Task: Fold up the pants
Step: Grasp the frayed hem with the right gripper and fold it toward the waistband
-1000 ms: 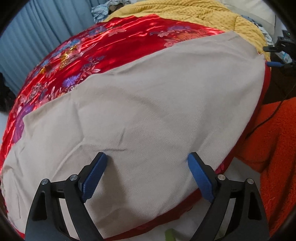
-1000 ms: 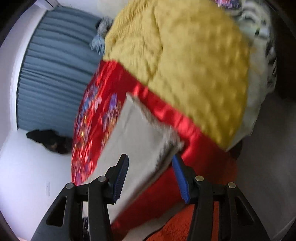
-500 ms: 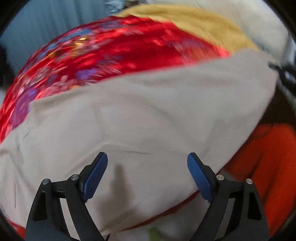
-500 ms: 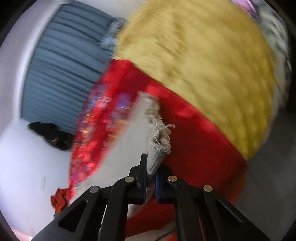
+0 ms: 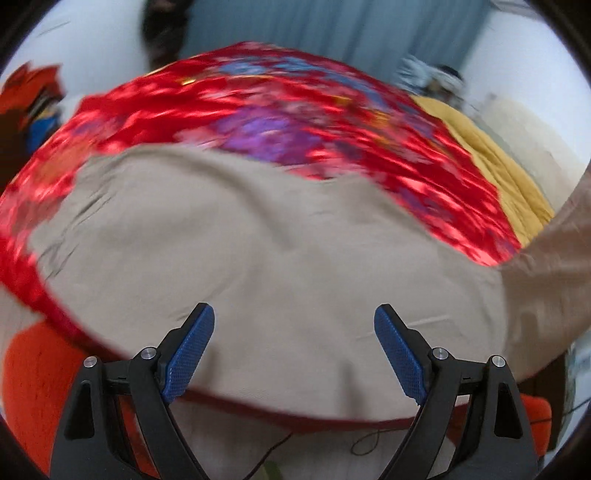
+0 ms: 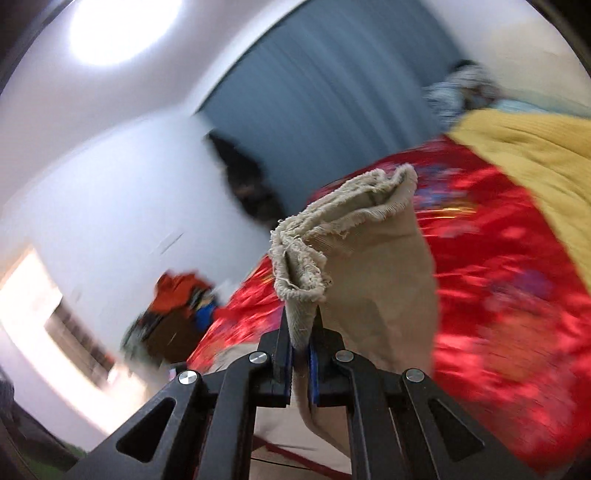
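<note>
Our right claw (image 6: 300, 360) grips the pants (image 5: 280, 258) hem, lifted off the bed (image 5: 332, 125); left claw (image 5: 293, 350) gapes empty; folding barely begun.

Home bedroom, bed with red floral satin quilt (image 5: 332, 122), mustard blanket (image 6: 535, 147), blue-grey curtains (image 6: 332, 92), ceiling light (image 6: 122, 29)

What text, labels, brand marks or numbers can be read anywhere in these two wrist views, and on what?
None can be read.
The beige pants, the red floral bedspread and the yellow blanket carry no visible lettering.
The clutter by the wall is too blurred to tell.
</note>
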{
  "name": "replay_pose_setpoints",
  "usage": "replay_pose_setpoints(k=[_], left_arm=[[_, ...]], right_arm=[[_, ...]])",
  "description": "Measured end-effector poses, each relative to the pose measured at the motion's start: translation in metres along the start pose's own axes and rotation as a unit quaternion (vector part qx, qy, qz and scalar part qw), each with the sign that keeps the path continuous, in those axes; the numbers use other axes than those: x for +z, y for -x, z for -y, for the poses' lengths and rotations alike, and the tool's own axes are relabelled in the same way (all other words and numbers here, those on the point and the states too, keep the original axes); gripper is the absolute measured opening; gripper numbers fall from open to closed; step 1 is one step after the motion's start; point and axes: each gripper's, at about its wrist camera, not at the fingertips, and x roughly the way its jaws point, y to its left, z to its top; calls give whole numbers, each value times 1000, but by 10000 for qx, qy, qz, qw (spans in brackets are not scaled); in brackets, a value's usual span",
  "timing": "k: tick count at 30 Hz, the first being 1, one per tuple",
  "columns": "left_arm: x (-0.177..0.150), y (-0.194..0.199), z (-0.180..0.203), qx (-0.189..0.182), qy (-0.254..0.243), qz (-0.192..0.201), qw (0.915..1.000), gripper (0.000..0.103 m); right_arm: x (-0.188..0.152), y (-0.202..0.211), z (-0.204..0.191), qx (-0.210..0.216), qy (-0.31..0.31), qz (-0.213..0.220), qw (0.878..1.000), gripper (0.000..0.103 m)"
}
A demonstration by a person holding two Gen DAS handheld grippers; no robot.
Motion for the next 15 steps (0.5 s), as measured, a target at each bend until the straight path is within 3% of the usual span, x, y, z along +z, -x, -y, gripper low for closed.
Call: replay_pose_setpoints(k=[3,6,8,10,12,13,15], left_arm=[[-8,8,-32,202,336,137,9991,89],[-14,16,-62,369,619,320,9969,89],[-15,15,-75,468,762,378,9953,89],[-18,10,-87,483,933,355,9938,89],[-20,6,-91,505,984,319,9934,89],[-21,4,-91,532,940,321,9936,89],[-22,5,-89,534,837,352,9944,89]], right_arm=[[-18,-60,-34,244,184,-456,9985,7],[-66,-138,-58,346,251,-1010,9940,7],[-100,-179,-65,286,230,-1282,9911,7],[-147,-228,-67,-99,373,-1516,9877,8],[-193,-272,-62,-586,408,-1892,9793,22],[-208,-283,-60,-659,434,-2191,9725,37],[-219,-282,-66,-737,683,-2197,9704,39]])
